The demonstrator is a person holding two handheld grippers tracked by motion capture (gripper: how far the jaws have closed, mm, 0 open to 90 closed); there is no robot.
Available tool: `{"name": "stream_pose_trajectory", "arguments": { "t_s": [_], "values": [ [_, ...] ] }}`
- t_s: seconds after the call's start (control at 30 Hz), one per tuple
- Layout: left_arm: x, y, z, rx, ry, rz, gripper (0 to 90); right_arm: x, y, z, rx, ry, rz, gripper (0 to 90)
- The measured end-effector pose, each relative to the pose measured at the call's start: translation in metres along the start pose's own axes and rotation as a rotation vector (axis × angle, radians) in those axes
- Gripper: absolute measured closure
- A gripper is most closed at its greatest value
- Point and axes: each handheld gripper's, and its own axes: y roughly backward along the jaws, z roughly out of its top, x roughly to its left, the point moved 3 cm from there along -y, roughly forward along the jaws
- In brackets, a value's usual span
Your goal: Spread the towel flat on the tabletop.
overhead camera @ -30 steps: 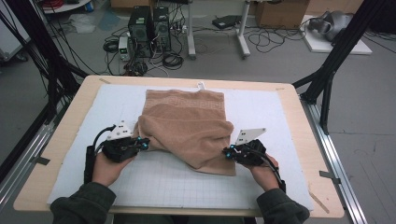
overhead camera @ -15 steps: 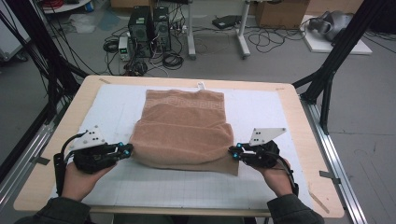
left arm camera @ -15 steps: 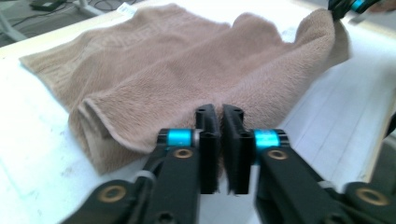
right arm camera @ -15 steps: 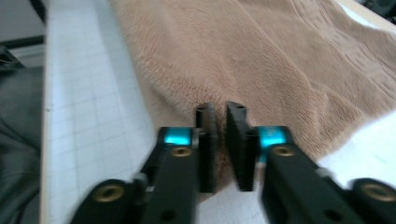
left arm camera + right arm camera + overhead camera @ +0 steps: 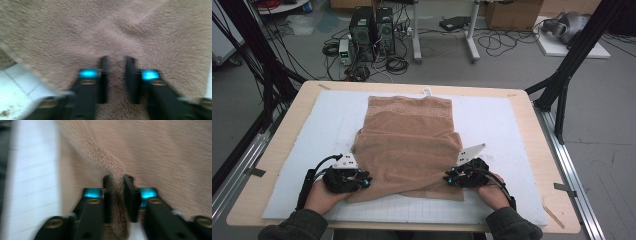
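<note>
A tan towel (image 5: pixel 409 140) lies on the white mat (image 5: pixel 502 125), its near part doubled over in loose folds. My left gripper (image 5: pixel 364 180) is at the towel's near left edge. In the left gripper view its jaws (image 5: pixel 116 61) have just been closing and are shut on towel pile (image 5: pixel 100 30). My right gripper (image 5: pixel 449 178) is at the near right edge. In the right gripper view a raised fold of towel (image 5: pixel 162 152) runs between the jaws (image 5: pixel 118 180), which have also just been closing and pinch it. A hand holds each gripper.
The mat covers a wooden table (image 5: pixel 537 115) with black frame posts (image 5: pixel 562 85) at both sides. Computer towers (image 5: pixel 372 30) and tangled cables sit on the floor beyond the far edge. Bare mat lies left and right of the towel.
Both grippers have come lower and nearer to the person, and slightly inward. The towel's near edge has been drawn with them and now lies in folds.
</note>
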Motion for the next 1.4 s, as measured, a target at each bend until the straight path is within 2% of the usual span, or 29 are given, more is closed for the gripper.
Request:
{"name": "stream_pose_trajectory", "arguments": {
  "t_s": [0.03, 0.07, 0.1, 0.13, 0.2, 0.3, 0.37, 0.4, 0.43, 0.5, 0.57, 0.6, 0.7, 0.83, 0.87, 0.93, 1.0, 1.07, 1.17, 1.3, 1.37, 1.4],
  "values": [
    [0.001, 0.000, 0.000, -0.004, -0.004, 0.001, 86.6, 0.001, 0.001, 0.002, -0.002, 0.012, 0.021, 82.7],
    [0.003, 0.001, 0.002, -0.028, -0.005, 0.024, 87.2, 0.001, 0.003, 0.004, 0.000, 0.016, 0.038, 82.7],
    [0.004, 0.002, 0.004, -0.045, 0.007, 0.033, 87.4, 0.001, 0.006, 0.006, -0.004, 0.019, 0.046, 82.6],
    [0.007, 0.004, 0.007, -0.076, 0.018, 0.051, 87.5, 0.000, 0.009, 0.007, -0.009, 0.019, 0.032, 82.6],
    [0.013, 0.004, 0.014, -0.097, 0.022, 0.087, 87.5, -0.006, 0.015, 0.008, -0.036, 0.000, 0.003, 82.6],
    [0.026, -0.001, 0.029, -0.141, 0.032, 0.159, 87.6, -0.015, 0.016, 0.011, -0.041, -0.026, -0.075, 82.4],
    [0.034, -0.005, 0.034, -0.165, 0.071, 0.164, 87.5, -0.021, 0.013, 0.010, -0.031, -0.040, -0.088, 82.2],
    [0.038, -0.010, 0.036, -0.163, 0.068, 0.186, 87.5, -0.024, 0.010, 0.008, -0.022, -0.053, -0.087, 82.0],
    [0.042, -0.014, 0.036, -0.158, 0.083, 0.190, 87.5, -0.027, 0.007, 0.006, -0.014, -0.067, -0.087, 81.9],
    [0.046, -0.023, 0.034, -0.135, 0.095, 0.182, 87.3, -0.031, 0.002, 0.004, -0.011, -0.082, -0.074, 81.2],
    [0.045, -0.021, 0.035, -0.141, 0.097, 0.181, 84.5, -0.032, 0.002, 0.003, -0.021, -0.089, -0.067, 78.6],
    [0.044, -0.019, 0.035, -0.141, 0.089, 0.183, 81.5, -0.032, 0.003, 0.003, -0.026, -0.085, -0.078, 74.4],
    [0.037, -0.006, 0.035, -0.153, 0.078, 0.174, 72.3, -0.029, 0.012, 0.004, -0.042, -0.071, -0.119, 65.7],
    [0.030, 0.018, 0.033, -0.186, 0.058, 0.173, 66.6, -0.016, 0.033, 0.010, -0.103, -0.030, -0.188, 64.0],
    [0.028, 0.026, 0.032, -0.200, 0.058, 0.179, 66.6, -0.014, 0.037, 0.011, -0.111, -0.021, -0.190, 64.0],
    [0.024, 0.038, 0.028, -0.215, 0.064, 0.160, 65.9, -0.005, 0.046, 0.013, -0.131, 0.011, -0.200, 65.1],
    [0.019, 0.042, 0.024, -0.217, 0.065, 0.146, 65.0, 0.002, 0.047, 0.014, -0.133, 0.039, -0.176, 66.0],
    [0.014, 0.040, 0.017, -0.189, 0.064, 0.114, 64.7, 0.006, 0.041, 0.012, -0.114, 0.058, -0.160, 68.6],
    [0.011, 0.029, 0.008, -0.157, 0.066, 0.086, 65.0, 0.008, 0.026, 0.006, -0.088, 0.050, -0.137, 68.6],
    [0.013, 0.012, 0.000, -0.105, 0.068, 0.079, 63.0, 0.005, 0.000, -0.004, -0.043, 0.033, -0.120, 65.6],
    [0.015, 0.003, -0.004, -0.055, 0.070, 0.065, 61.0, 0.003, -0.008, -0.007, -0.044, 0.014, -0.107, 65.6],
    [0.015, 0.001, -0.006, -0.058, 0.058, 0.067, 60.9, 0.003, -0.009, -0.008, -0.053, 0.014, -0.106, 66.4]
  ]
}}
